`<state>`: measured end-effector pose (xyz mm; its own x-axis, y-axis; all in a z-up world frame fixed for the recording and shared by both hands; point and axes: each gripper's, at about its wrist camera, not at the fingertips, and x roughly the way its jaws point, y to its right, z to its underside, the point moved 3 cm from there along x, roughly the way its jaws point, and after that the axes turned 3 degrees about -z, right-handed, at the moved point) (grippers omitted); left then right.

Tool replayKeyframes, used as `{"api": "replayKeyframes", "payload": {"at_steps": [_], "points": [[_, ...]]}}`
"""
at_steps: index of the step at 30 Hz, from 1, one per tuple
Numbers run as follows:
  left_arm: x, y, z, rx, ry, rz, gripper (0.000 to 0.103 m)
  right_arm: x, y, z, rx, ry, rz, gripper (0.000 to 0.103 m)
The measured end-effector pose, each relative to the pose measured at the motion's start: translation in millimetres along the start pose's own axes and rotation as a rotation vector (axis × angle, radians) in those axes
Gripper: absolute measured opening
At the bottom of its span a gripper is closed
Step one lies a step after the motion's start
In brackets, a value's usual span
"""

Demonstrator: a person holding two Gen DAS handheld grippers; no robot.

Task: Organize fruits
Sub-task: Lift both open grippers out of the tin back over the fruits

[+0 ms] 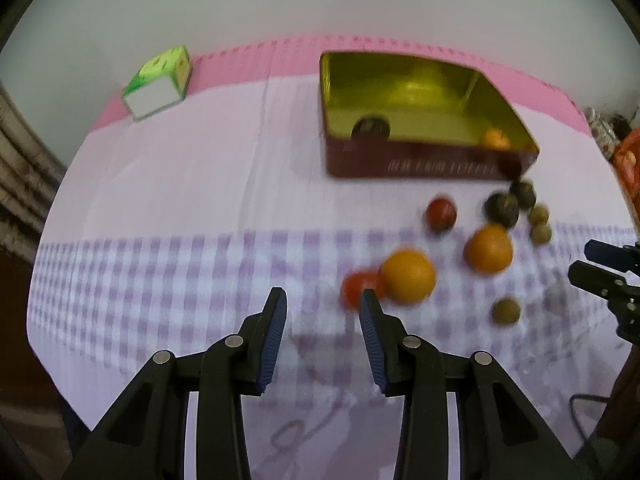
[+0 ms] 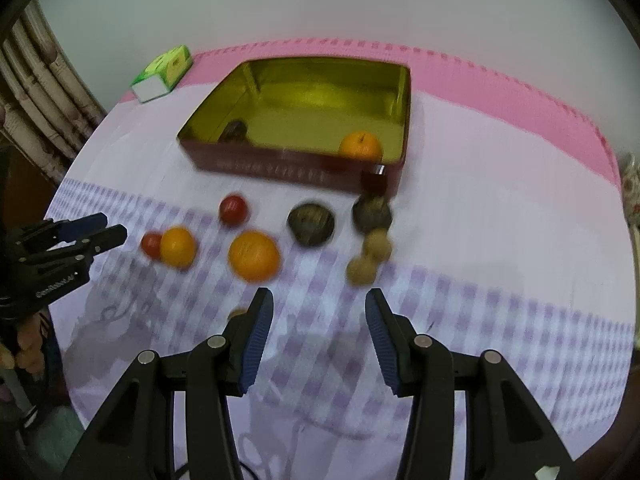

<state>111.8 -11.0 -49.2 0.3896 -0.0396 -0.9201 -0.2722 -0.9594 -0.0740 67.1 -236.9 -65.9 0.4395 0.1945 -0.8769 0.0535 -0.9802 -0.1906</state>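
Both views blurred; fine detail soft.

Left gripper (image 1: 322,308): jaws parted, nothing between the pads, only checked cloth below. Right gripper (image 2: 319,312): likewise parted and empty, above the tablecloth (image 2: 500,216).

Red tin (image 2: 280,168), gold inside, sits upper centre of the right wrist view. It holds one orange (image 2: 360,146) at its lower right corner and one dark round fruit (image 2: 234,130) at the lower left wall.

Loose fruit, mid-frame in the right view, all outside the tin:
- small red fruit (image 2: 233,209), alone
- second red fruit (image 2: 151,245) touching a small orange (image 2: 178,247)
- large orange (image 2: 253,255), nearest the right gripper's left finger
- two dark green-brown fruits (image 2: 311,224) (image 2: 372,213), the second just beside the tin's wall
- two tan round fruits (image 2: 378,245) (image 2: 361,270), touching each other

Green carton (image 2: 164,68) upper left, well apart from the work.

Risks, judged:
- Round fruit on loose cloth rolls if a finger nudges it before closing; the touching pairs would shift together.
- Jaws look narrow for the large orange; they likely need to open wider or they ride over it.
- Red fruits look soft; a hard squeeze could bruise them.
- Both grippers sit near the same cluster, so reaching for neighbouring fruit risks a clash.
- Motion blur suggests speed; an overshoot could knock the tin.
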Motion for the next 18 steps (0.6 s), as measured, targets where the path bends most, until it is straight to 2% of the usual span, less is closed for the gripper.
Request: {"api": "replayKeyframes", "payload": {"at_steps": [6, 14, 18], "points": [[9, -4, 20, -0.023, -0.023, -0.007, 0.039, 11, -19, 31, -0.016, -0.052, -0.027, 0.046], [19, 4, 35, -0.005, -0.054, 0.002, 0.039, 25, -37, 36, -0.062, -0.083, -0.026, 0.045], [20, 4, 36, -0.006, -0.044, 0.002, 0.039, 31, -42, 36, -0.077, -0.101, -0.035, 0.045]]}}
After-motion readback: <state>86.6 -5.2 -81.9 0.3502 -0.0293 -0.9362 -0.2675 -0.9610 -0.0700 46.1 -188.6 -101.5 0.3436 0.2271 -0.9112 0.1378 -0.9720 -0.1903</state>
